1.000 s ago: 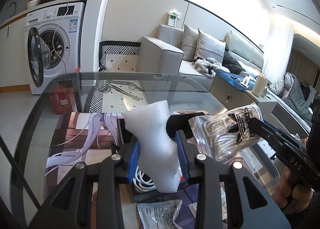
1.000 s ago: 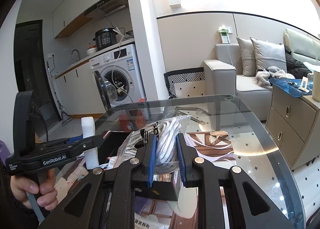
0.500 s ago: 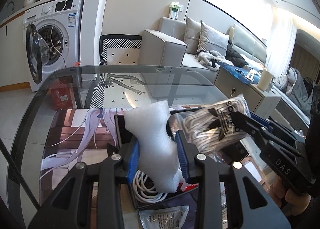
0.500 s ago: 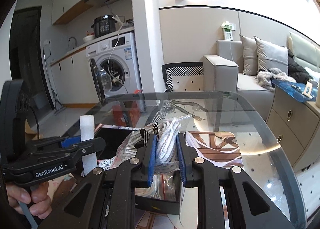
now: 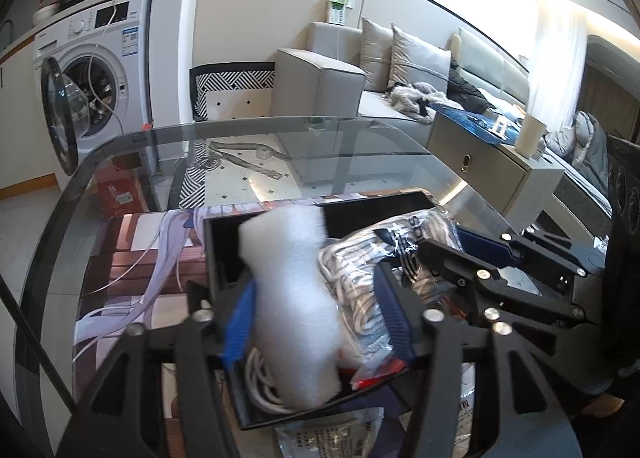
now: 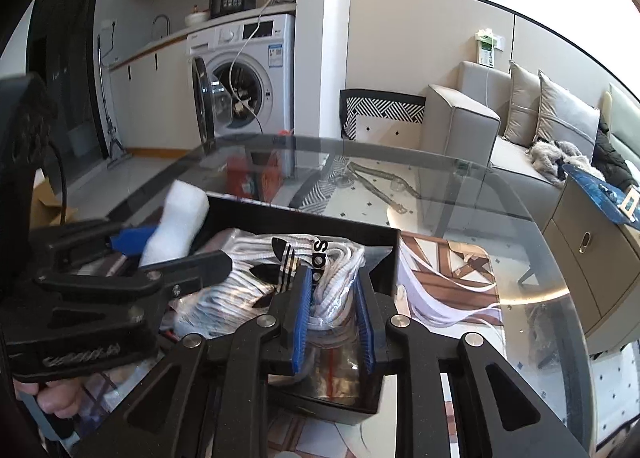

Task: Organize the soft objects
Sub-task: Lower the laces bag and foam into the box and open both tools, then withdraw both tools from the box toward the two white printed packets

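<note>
Over the black rectangular tray (image 5: 224, 250), the left tool (image 5: 316, 318) is opening, apparently to drop its white foam block (image 5: 294, 298), while the right tool (image 6: 332, 314) clamps the clear bag of white rope (image 6: 304, 274) to lower it in.

Daylight from the window (image 5: 556, 42) blows out the upper right; glare streaks the glass table (image 6: 536, 290); fisheye edges bend and darken.

A glass table (image 6: 460, 178) carries a printed mat (image 6: 444, 278) and a black tray (image 6: 320, 224).
</note>
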Demonstrator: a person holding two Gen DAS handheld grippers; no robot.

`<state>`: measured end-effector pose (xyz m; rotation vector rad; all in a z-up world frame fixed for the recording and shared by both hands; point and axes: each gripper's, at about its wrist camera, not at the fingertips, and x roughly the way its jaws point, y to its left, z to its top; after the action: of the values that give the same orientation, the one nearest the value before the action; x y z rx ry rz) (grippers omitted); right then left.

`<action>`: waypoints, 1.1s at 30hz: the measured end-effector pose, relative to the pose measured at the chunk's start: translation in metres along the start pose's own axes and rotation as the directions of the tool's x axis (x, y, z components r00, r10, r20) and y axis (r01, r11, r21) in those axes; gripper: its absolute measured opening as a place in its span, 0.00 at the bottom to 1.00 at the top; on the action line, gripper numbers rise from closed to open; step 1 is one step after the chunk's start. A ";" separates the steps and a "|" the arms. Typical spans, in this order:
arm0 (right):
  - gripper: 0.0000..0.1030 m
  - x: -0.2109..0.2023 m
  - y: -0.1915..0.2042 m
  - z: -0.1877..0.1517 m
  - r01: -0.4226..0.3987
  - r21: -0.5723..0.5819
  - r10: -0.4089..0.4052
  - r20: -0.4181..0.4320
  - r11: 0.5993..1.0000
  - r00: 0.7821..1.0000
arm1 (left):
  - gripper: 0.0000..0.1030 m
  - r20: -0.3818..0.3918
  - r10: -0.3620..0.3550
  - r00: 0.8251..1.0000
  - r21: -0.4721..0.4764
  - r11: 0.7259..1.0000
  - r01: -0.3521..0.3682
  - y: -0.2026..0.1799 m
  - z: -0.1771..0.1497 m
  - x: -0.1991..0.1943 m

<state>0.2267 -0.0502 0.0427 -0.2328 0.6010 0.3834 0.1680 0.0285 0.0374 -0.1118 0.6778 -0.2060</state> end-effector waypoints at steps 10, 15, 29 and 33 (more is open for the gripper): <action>0.55 -0.032 -0.015 -0.006 -0.002 0.032 0.000 0.055 0.999 0.998 | 0.87 0.025 -0.045 0.999 -0.031 0.998 0.046 0.005 0.000 -0.018; 0.85 -0.048 -0.017 -0.015 -0.033 0.034 0.031 0.062 0.999 0.998 | 1.00 0.048 -0.024 0.999 -0.047 0.999 0.026 0.012 -0.003 -0.033; 0.99 -0.070 -0.011 -0.046 -0.123 0.039 0.122 0.015 0.992 0.992 | 1.00 0.051 0.031 0.998 -0.051 0.998 -0.029 0.024 -0.031 -0.061; 0.99 -0.068 -0.006 -0.058 -0.141 0.022 0.142 -0.020 0.990 0.990 | 1.00 0.047 0.043 0.998 -0.040 0.998 -0.041 0.021 -0.042 -0.065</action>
<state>0.1482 -0.0936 0.0367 -0.1750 0.6439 0.5121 0.0952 0.0617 0.0412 -0.1393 0.6359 -0.1495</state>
